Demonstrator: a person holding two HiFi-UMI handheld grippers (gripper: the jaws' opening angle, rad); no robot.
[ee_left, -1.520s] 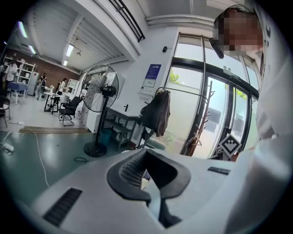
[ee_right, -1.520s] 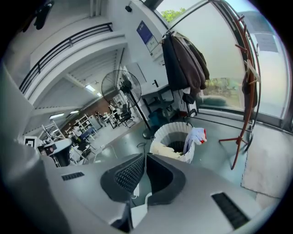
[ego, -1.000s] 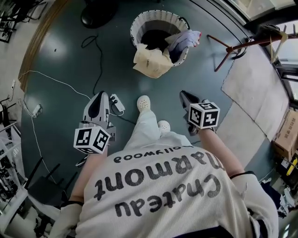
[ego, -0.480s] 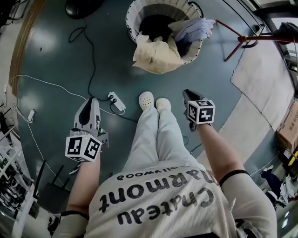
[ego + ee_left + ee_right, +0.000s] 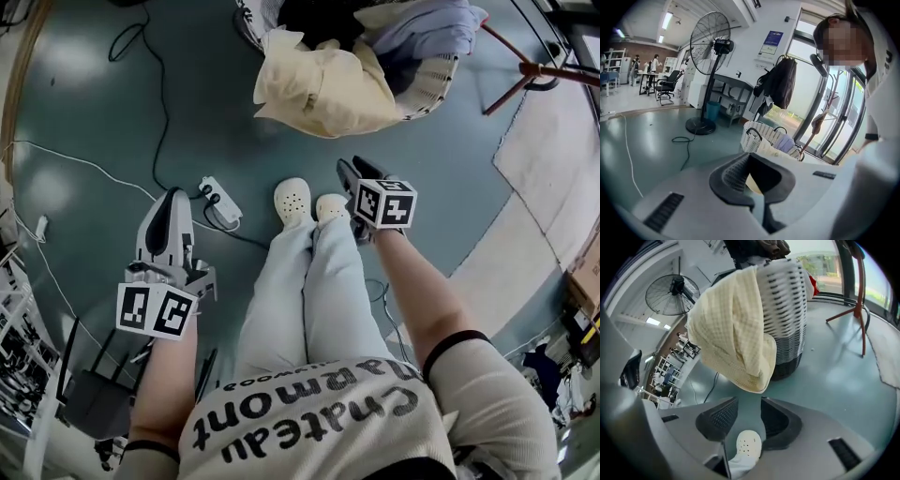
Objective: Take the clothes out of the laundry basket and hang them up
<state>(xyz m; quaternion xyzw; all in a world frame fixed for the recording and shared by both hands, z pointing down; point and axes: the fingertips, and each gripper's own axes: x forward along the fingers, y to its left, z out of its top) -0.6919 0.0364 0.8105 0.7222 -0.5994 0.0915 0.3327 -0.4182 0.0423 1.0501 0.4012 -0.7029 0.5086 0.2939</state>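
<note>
Right claw (image 5: 749, 409) is apart, jaws just been opening, nothing in it; left claw (image 5: 750, 163) is closed and empty. Yellow garment (image 5: 323, 84) is draped over the laundry basket (image 5: 429, 91) rim, near the feet. Best to pinch a thick fold at the rim, not the loose hem.

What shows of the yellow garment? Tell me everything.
The yellow garment is pale, soft cloth with a fine checked weave, clearest in the right gripper view. It is crumpled and folded, draped over the rim of the white woven basket on its near side in the head view, and most of it hangs down the outside wall. A lilac garment lies beside it in the basket. Whether its lower edge reaches the floor cannot be told.
</note>
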